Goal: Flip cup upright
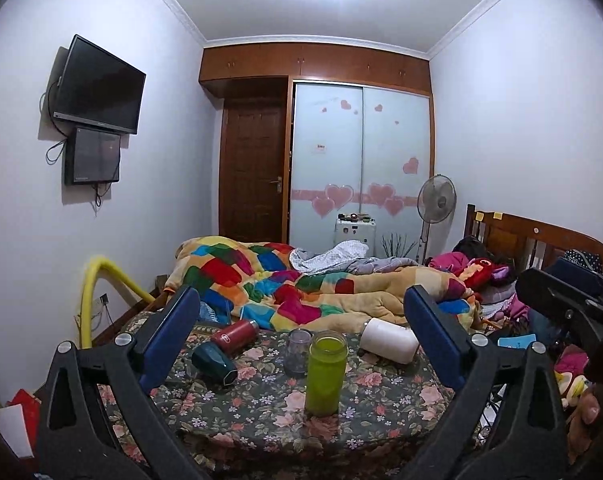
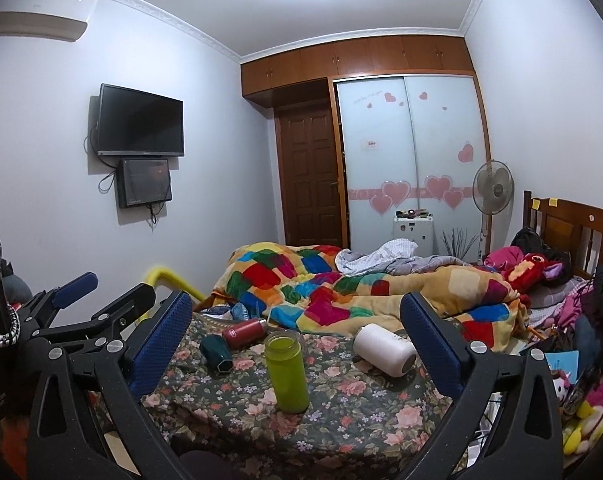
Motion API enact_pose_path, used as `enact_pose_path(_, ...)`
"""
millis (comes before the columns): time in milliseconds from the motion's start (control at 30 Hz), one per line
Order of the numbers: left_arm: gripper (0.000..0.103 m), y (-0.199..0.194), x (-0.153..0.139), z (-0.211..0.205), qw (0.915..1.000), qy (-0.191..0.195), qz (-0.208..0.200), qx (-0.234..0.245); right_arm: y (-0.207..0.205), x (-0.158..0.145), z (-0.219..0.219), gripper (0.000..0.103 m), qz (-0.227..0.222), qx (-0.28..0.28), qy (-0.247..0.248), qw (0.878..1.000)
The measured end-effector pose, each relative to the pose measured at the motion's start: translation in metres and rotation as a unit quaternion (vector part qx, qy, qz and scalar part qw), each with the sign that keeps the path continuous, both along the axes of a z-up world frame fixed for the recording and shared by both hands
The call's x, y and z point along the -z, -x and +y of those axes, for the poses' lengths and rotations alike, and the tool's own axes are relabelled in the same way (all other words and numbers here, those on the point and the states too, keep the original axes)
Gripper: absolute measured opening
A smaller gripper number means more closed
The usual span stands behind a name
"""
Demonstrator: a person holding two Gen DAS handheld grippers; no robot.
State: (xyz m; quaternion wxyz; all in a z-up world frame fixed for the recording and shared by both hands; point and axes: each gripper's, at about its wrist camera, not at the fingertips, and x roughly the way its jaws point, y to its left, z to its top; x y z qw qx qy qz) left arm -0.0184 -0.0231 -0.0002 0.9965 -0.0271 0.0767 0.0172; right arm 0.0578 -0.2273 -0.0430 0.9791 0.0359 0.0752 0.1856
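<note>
Left tool (image 1: 301,320) and right tool (image 2: 297,328) hover side by side, jaws spread wide.

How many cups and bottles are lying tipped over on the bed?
3: the red bottle at the back left, the dark green cup just in front of it, and the white bottle on the right. More may hide under the blanket.

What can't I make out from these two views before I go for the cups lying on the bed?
- Clear cup: in the right wrist view the green bottle hides nearly all of it.
- White cup: its base sits behind the right tongs' finger.
- Dark green cup: its far end is unseen in both views.
- Red bottle: label too small to read.
</note>
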Motion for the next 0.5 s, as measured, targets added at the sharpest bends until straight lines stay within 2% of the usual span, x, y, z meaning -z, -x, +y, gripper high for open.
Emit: enact_pose_path(500,0.102,-0.0064,0.0048,0.0006,0.9999,0.003,0.006,0.009,-0.0039,0.0009,0.0037,0.103,0.017,-0.004,0.003,1.000)
